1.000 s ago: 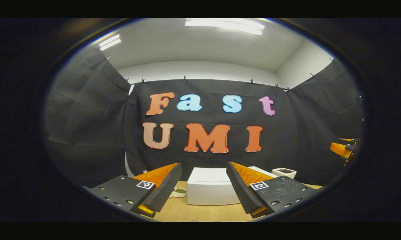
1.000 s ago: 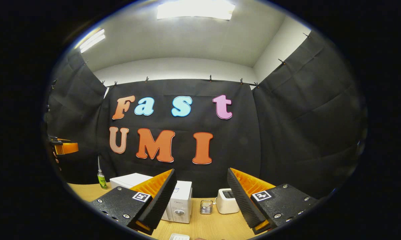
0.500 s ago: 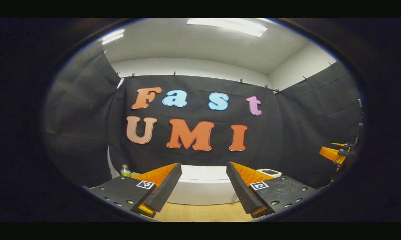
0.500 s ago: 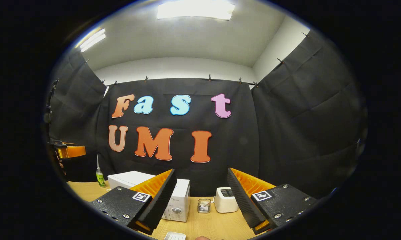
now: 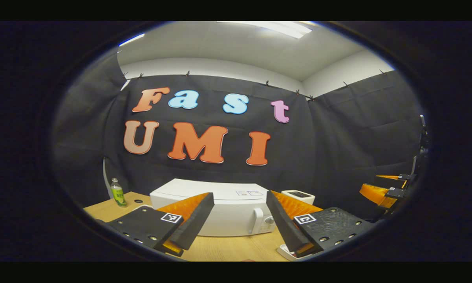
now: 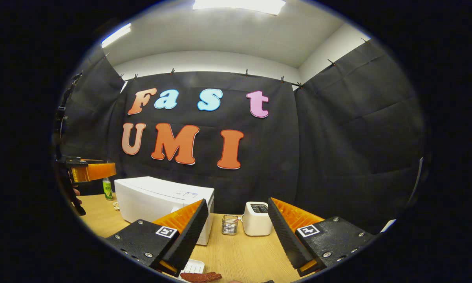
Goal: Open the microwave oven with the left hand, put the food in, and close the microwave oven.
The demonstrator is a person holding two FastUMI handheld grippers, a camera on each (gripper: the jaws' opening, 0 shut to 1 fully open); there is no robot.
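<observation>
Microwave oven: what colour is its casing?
White; the microwave oven shows best in the left gripper view.

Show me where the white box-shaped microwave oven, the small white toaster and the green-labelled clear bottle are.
White box-shaped microwave oven (image 5: 228, 218): left gripper view, on its front door.
Small white toaster (image 6: 255, 222): right gripper view, on its front wall.
Green-labelled clear bottle (image 5: 118, 194): left gripper view, on its label.

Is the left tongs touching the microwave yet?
Apart. In the left gripper view, the open left tongs frame the microwave with bare table between them.
</observation>
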